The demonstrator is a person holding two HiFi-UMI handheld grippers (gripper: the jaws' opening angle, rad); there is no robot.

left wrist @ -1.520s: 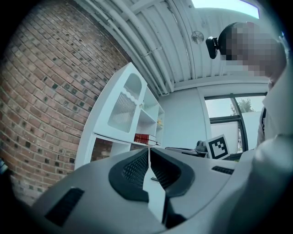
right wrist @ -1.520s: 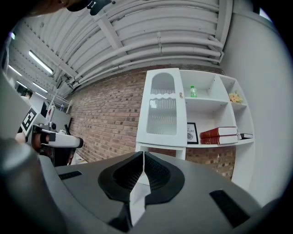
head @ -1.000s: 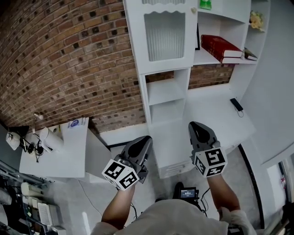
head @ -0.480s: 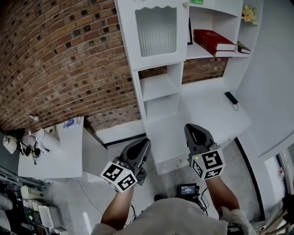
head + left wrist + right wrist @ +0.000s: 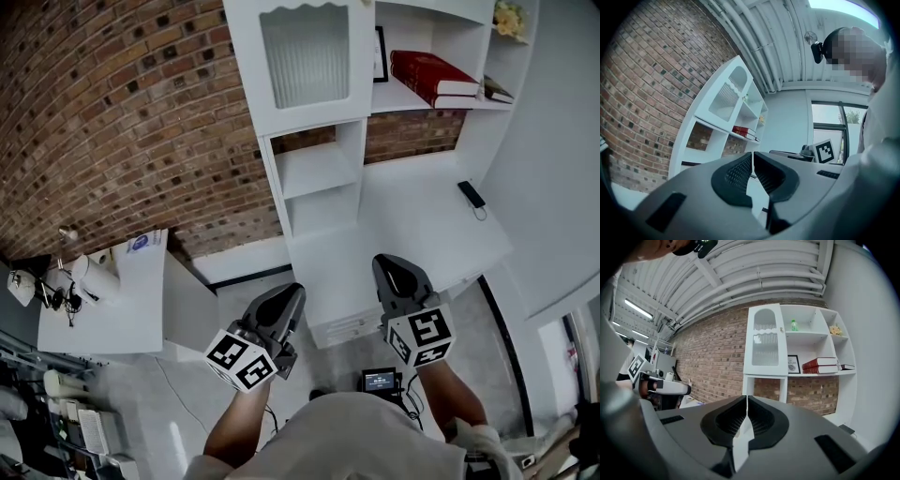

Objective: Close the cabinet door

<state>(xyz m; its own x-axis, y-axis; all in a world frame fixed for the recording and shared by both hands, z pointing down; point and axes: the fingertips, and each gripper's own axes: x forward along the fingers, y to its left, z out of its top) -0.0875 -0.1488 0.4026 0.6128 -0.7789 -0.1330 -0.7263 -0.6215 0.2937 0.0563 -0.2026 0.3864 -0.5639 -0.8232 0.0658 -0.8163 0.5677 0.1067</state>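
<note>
While both grippers hang low over the white desk surface (image 5: 427, 230), the cabinet door (image 5: 305, 58) sits at the upper centre of the head view, well apart from either tool. The left gripper (image 5: 286, 298) has its fingers pressed together on nothing, as the left gripper view confirms; the right gripper (image 5: 389, 267) is likewise closed and empty.

The door, a tall white panel with a ribbed glass insert, stands with its long axis upright, above an open cubby and beside a shelf of red books (image 5: 433, 77). A brick wall (image 5: 122, 122) fills the left of the frame.

From the right gripper view, the door appears to lie flush with the shelving unit, its small knob (image 5: 782, 329) on the edge nearest the open shelves. On that showing the door looks already shut, or very nearly so, though the angle leaves a slight gap impossible to rule out.

Should a final push be needed, the door lies up-frame of both sets of fingers, and the right gripper is closer to the knob edge.
</note>
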